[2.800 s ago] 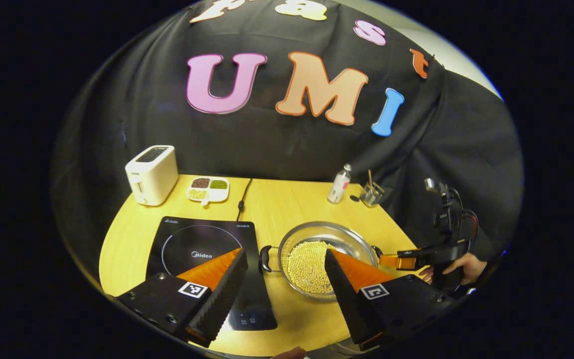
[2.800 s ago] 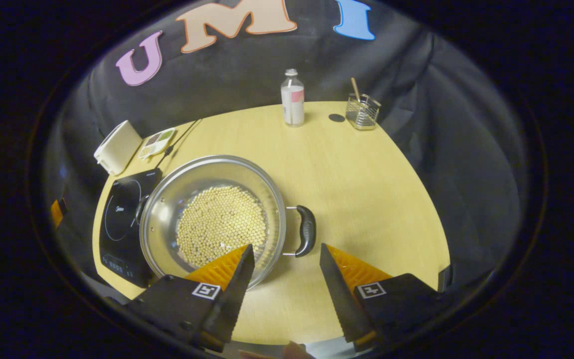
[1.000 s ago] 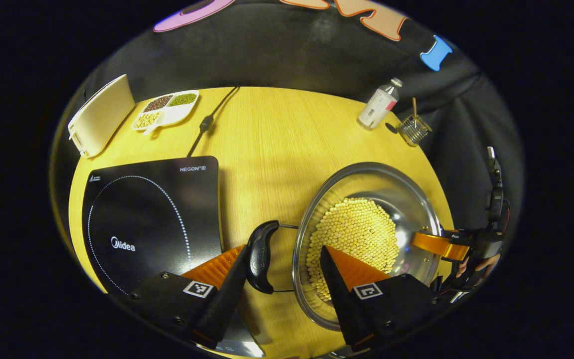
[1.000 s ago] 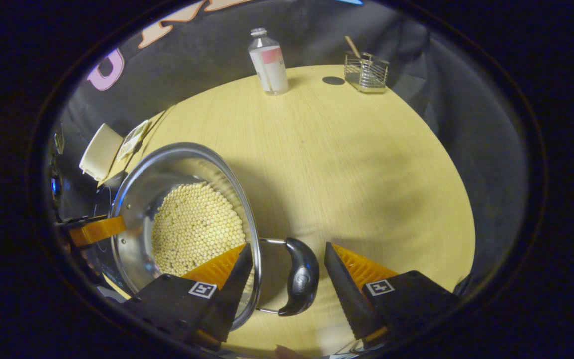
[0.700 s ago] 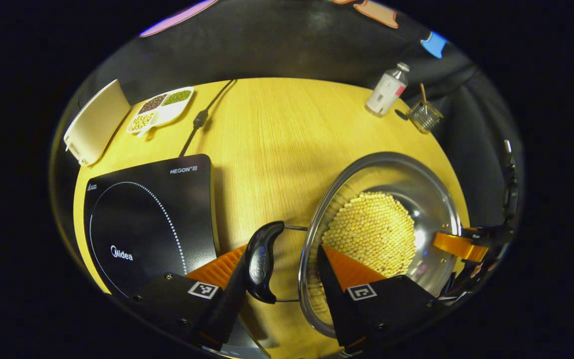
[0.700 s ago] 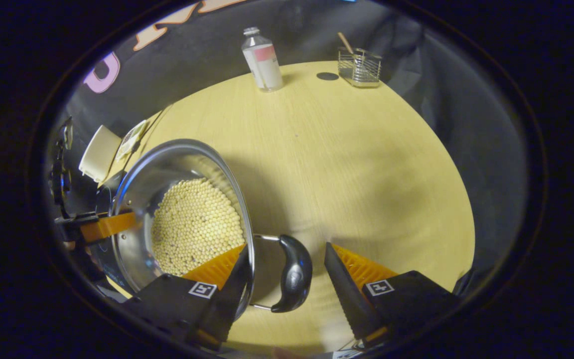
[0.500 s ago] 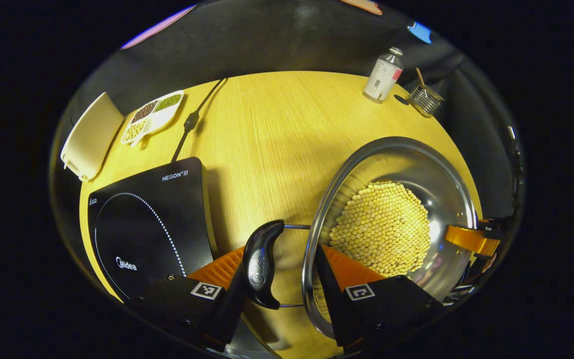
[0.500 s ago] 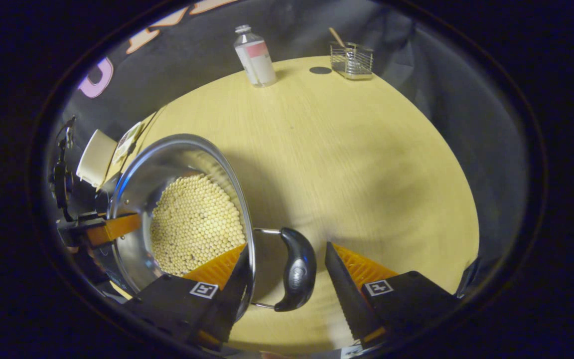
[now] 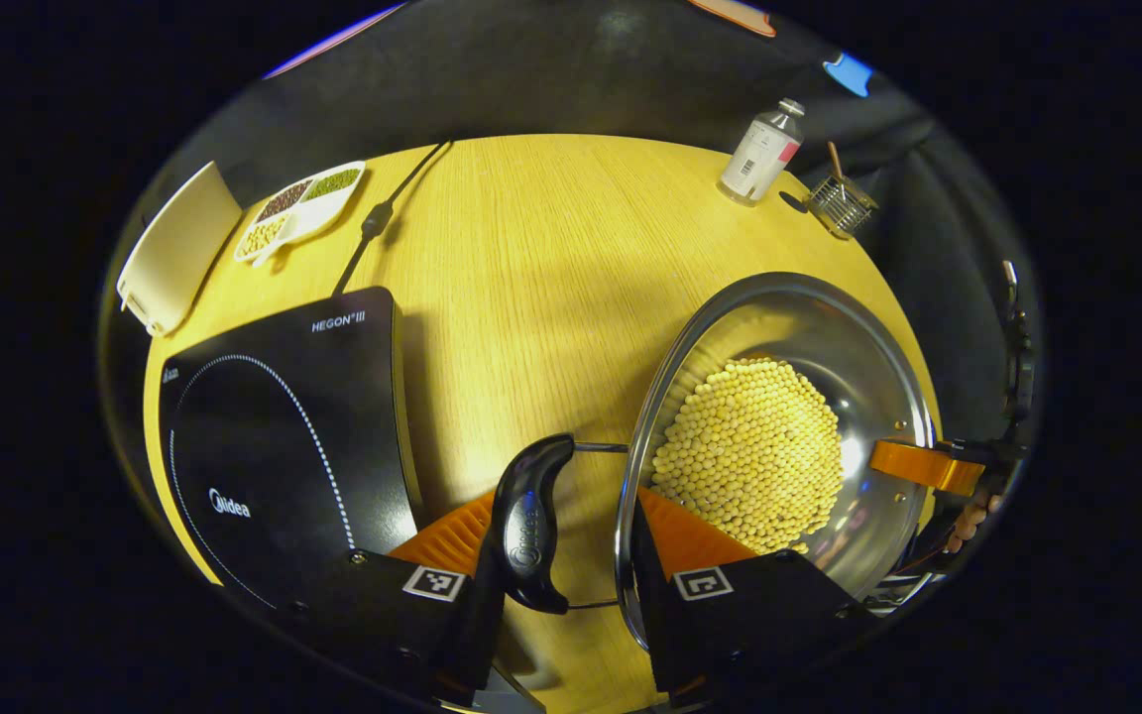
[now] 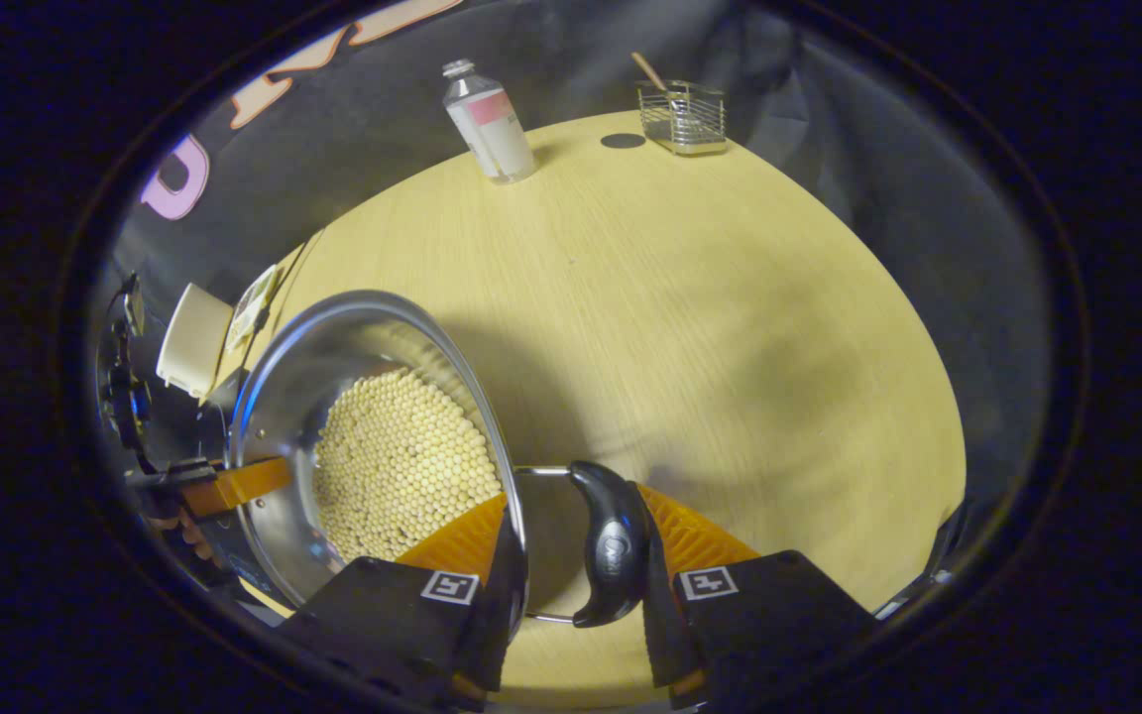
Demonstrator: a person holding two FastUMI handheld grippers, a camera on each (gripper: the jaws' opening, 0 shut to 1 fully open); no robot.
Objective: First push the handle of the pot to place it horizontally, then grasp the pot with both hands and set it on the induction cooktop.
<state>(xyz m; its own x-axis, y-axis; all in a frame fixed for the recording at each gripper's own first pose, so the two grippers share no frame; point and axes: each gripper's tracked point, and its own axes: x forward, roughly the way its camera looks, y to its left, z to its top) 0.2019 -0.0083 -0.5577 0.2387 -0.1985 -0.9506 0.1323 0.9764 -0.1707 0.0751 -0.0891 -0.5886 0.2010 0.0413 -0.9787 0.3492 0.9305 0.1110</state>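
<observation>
Two grippers: I hold one in each hand, and both are at the pot [image 9: 779, 397], one at each side handle.
Left gripper [image 9: 556, 555]: my fingers have closed in to a narrow gap around the pot's left handle [image 9: 529, 521]. One finger presses its outer face; the other lies against the pot's rim, on the far side of the handle's wire loop. I cannot tell whether both fingers actually press the handle.
Right gripper [image 10: 576, 565]: much the same. One finger touches the outer side of the right handle [image 10: 611, 543], the other sits at the rim, partly over the beans. I cannot tell whether the grip is fully closed on it.
Far side, left gripper view: my right gripper [image 9: 928, 466] reaches the pot's far rim, with my hand [image 9: 968, 521] just behind it.
Far side, right gripper view: my left gripper [image 10: 234, 484] shows at the far rim.
Pot: shiny steel, wide and shallow, with a layer of pale yellow beans [image 9: 749, 456] over its bottom. It is on the wooden table [image 9: 531, 258], just right of the cooktop, not on it.
Cooktop [image 9: 274, 426]: black glass with a dotted ring, flat on the table to the left of the pot, its cord [image 9: 378, 218] running to the back edge.
Back left: white toaster [image 9: 174, 248] and a divided dish of grains [image 9: 298, 203] beside it.
Back right: small bottle [image 10: 487, 119] and a wire basket [image 10: 682, 117] with a stick in it, a dark round spot on the table between them.
</observation>
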